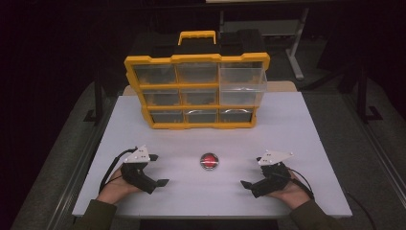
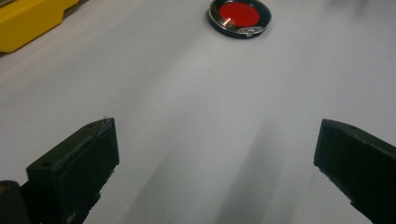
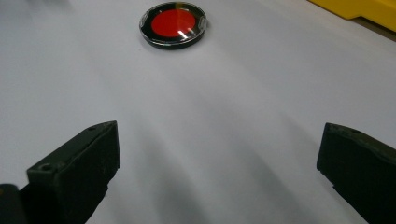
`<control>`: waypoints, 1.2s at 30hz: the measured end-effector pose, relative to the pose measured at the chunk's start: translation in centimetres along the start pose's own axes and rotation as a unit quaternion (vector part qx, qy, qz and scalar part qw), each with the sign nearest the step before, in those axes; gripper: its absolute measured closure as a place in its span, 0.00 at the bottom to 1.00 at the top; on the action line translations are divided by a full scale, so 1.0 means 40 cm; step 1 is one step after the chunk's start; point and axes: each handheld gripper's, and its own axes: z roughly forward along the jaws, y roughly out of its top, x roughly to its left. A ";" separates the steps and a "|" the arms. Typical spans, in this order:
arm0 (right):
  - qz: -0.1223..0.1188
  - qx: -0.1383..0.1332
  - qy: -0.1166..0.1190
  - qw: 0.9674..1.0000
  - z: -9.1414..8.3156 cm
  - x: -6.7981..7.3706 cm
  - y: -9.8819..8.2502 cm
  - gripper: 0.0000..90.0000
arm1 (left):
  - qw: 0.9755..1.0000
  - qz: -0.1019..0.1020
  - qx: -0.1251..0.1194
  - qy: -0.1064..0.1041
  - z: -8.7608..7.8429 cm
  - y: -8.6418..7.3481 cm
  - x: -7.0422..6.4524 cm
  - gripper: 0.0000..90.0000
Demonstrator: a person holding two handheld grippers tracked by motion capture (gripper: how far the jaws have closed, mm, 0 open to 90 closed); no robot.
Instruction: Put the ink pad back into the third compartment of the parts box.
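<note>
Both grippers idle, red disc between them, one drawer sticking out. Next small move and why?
Probably bring the right gripper in toward the red disc. Both it and the left gripper rest open on the white table with the disc lying untouched between them. The pulled-out clear drawer at the top right of the yellow organizer is on that gripper's side.

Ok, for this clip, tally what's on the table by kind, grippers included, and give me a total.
Yellow drawer organizer, top right drawer pulled out: 1
Round red disc in a clear-lidded case: 1
Handheld grippers, jaws open: 2, the left gripper and the right gripper
Total: 4
</note>
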 end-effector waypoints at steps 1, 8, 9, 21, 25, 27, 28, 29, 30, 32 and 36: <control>-0.001 -0.003 0.002 1.000 -0.003 -0.001 0.003 0.00 | 1.000 -0.001 0.000 0.002 -0.001 0.000 -0.001 0.00; -0.002 -0.007 0.012 1.000 -0.002 -0.001 0.020 0.00 | 1.000 0.006 0.004 0.002 -0.003 -0.002 -0.005 0.00; 0.000 -0.009 0.014 1.000 -0.002 -0.002 0.023 0.00 | 1.000 0.005 0.005 0.002 -0.003 -0.003 -0.006 0.00; -0.005 -0.011 0.016 1.000 0.004 -0.002 0.047 0.00 | 1.000 0.006 0.003 -0.001 -0.003 -0.002 -0.006 0.00; -0.008 -0.015 0.019 1.000 0.008 -0.006 0.060 0.00 | 1.000 0.004 0.005 -0.001 -0.003 -0.003 -0.006 0.00; -0.007 -0.015 0.020 1.000 0.009 -0.007 0.062 0.00 | 1.000 0.003 0.004 -0.001 -0.004 -0.003 -0.005 0.00; -0.007 -0.015 0.021 1.000 0.012 -0.009 0.066 0.00 | 1.000 0.002 0.004 -0.001 -0.004 -0.003 -0.005 0.00; -0.007 -0.016 0.021 1.000 0.013 -0.010 0.068 0.00 | 1.000 0.002 0.004 -0.001 -0.003 -0.003 -0.005 0.00; -0.007 -0.017 0.021 1.000 0.013 -0.011 0.070 0.00 | 1.000 0.002 0.005 -0.001 -0.003 -0.003 -0.004 0.00; -0.006 -0.020 0.021 1.000 0.014 -0.014 0.077 0.00 | 1.000 0.003 0.006 0.000 -0.003 -0.004 -0.004 0.00; -0.004 -0.021 0.024 0.999 0.020 -0.018 0.089 0.00 | 1.000 0.001 0.004 -0.001 -0.003 -0.004 -0.005 0.00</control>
